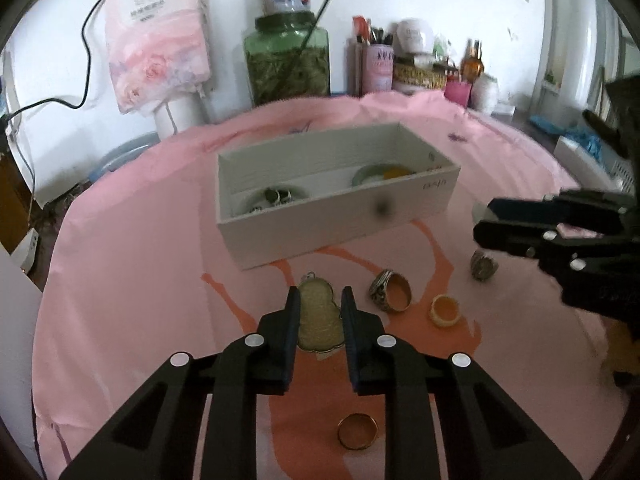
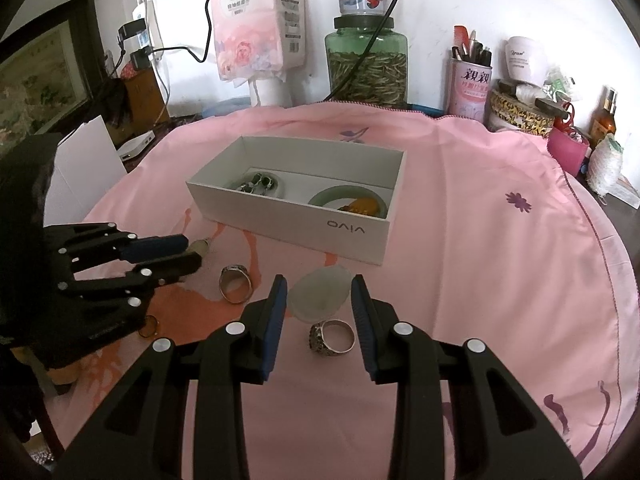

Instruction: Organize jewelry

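A pink cloth (image 2: 460, 240) covers a round table, w/ a white box (image 2: 320, 228) set toward the back centre, its long axis running roughly left-right across the table. Going left to right: the left gripper (image 1: 320, 300) is low over the cloth, jaws apart, straddling a pale gourd-shaped pendant (image 1: 319, 318) that lies flat, long axis pointing away from the gripper toward the box, its small loop at the far end. The fingers sit on either side of the pendant's waist; can't tell if the pads touch it. A plain gold band (image 1: 357, 431) lies nearer the person, under that gripper. Just right of the pendant sits a chunky patterned ring (image 1: 390, 291), then a small amber ring (image 1: 444, 311), both apart from each other. Further right, the right gripper (image 2: 320, 304) hovers w/ jaws wide apart; between and just past its tips lies a frosted translucent oval piece (image 2: 320, 294), and nearer the person a silver ring (image 2: 331, 338), close beside the oval. Inside the box, a small dish at the left end holds dark-stoned pieces (image 2: 258, 182); at the right end lie a green bangle (image 2: 344, 197) and an amber item (image 2: 366, 205). Judgement: the pendant belongs to the left arm, already lined up; the box lies straight ahead of it, so closing, lifting and carrying fwd looks like the coming move.
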Demonstrator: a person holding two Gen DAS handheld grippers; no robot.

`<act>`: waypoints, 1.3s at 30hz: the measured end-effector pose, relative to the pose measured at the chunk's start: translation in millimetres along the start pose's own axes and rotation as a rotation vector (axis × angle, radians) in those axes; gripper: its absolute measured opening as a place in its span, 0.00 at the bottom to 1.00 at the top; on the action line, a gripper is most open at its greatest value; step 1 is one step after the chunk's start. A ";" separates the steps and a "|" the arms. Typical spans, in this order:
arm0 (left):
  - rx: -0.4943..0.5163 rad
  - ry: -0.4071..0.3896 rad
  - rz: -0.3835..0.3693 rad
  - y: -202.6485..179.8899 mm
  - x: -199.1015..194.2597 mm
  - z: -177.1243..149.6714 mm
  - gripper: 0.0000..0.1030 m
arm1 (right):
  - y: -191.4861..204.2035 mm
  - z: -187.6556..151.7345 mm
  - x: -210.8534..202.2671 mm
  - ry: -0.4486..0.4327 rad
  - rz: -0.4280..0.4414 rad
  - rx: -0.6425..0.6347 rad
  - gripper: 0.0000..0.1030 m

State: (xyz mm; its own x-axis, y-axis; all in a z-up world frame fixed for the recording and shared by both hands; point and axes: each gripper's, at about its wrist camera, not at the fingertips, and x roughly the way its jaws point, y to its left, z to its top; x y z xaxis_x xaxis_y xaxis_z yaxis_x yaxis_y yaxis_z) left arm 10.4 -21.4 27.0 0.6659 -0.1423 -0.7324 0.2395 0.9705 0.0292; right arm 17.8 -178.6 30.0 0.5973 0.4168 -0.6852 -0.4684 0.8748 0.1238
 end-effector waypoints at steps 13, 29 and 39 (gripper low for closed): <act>-0.073 -0.066 -0.008 15.1 -20.9 39.2 0.20 | -12.0 23.2 -17.9 -0.072 0.051 0.065 0.31; -0.124 -0.038 0.000 33.1 35.7 85.5 0.20 | -20.4 78.6 54.5 0.032 0.031 0.095 0.31; -0.138 -0.030 -0.001 37.3 41.7 80.7 0.21 | -34.0 77.0 54.1 0.033 0.063 0.146 0.33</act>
State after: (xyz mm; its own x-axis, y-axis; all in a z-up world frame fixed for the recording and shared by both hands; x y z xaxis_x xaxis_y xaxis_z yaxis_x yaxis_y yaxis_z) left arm 104.1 -6.8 52.5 0.6868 -0.1470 -0.7118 0.1419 0.9876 -0.0670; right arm 116.1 -166.8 44.0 0.5468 0.4656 -0.6959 -0.4033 0.8748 0.2684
